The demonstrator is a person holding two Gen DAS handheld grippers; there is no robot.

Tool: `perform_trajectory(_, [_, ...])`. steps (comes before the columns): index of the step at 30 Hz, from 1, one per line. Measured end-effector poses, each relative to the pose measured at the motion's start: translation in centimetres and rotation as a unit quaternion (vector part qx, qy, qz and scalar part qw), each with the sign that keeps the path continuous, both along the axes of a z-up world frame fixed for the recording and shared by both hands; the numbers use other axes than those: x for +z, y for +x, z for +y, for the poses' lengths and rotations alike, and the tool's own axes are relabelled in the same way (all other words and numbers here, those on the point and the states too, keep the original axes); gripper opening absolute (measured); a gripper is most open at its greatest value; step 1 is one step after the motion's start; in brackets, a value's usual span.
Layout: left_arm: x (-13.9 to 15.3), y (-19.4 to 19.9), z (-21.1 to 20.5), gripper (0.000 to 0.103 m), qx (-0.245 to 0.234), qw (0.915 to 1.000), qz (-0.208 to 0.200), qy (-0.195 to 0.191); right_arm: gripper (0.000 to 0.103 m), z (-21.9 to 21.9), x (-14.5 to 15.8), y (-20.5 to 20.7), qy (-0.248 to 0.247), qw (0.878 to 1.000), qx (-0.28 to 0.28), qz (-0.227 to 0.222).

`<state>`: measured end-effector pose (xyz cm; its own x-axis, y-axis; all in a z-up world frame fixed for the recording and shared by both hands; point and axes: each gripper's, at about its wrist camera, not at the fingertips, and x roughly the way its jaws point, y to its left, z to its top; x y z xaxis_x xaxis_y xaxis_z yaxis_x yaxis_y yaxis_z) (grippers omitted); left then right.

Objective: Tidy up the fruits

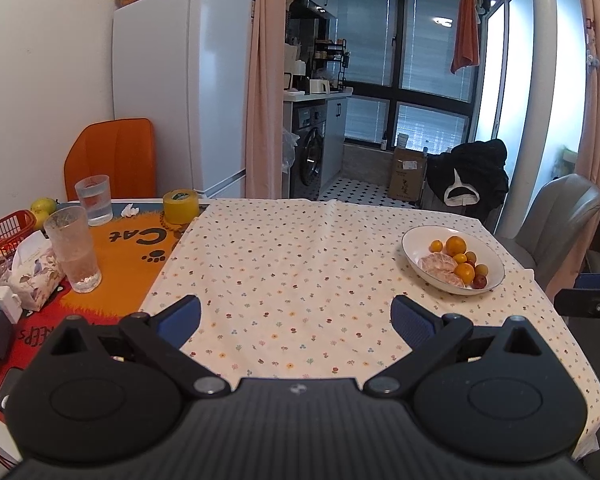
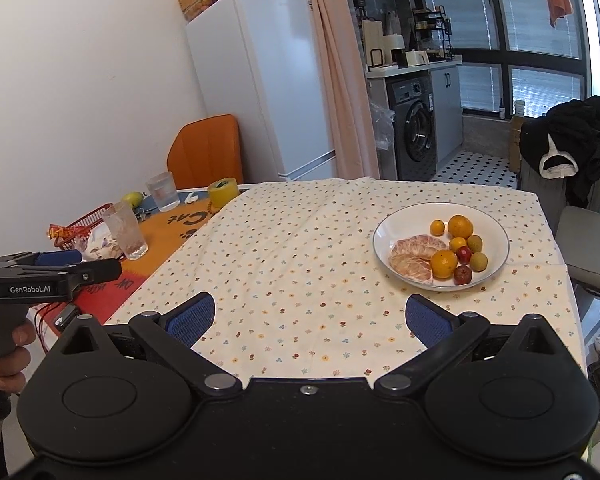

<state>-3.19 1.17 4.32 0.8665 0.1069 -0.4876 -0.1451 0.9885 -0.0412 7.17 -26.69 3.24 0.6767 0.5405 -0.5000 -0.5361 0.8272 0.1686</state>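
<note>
A white bowl (image 2: 496,236) (image 1: 414,240) sits on the right side of the flower-print tablecloth (image 2: 300,248). It holds peeled pomelo segments (image 2: 414,258), two oranges (image 2: 459,226), small kumquats, red jujubes and greenish round fruits. My right gripper (image 2: 310,318) hovers open over the cloth, near and left of the bowl, nothing between its blue pads (image 2: 192,318). My left gripper (image 1: 296,320) is open too, over the cloth's near middle, with the bowl ahead to its right. The left gripper (image 2: 56,266) also shows from the side at the far left of the right wrist view, held by a hand.
Left of the cloth lie two glasses (image 1: 74,250), a yellow tape roll (image 1: 181,206), a tissue pack (image 1: 34,274), a red basket (image 1: 4,236) and a green fruit (image 1: 42,205). An orange chair (image 1: 112,158) and fridge (image 1: 188,80) stand behind; a grey chair (image 1: 560,220) at right.
</note>
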Motion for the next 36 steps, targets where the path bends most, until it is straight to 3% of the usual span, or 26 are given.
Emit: perform_trajectory(36, [0.13, -0.26, -0.60, 0.100, -0.023, 0.9997, 0.003, -0.002, 0.103, 0.13, -0.32, 0.20, -0.003, 1.000, 0.003, 0.003])
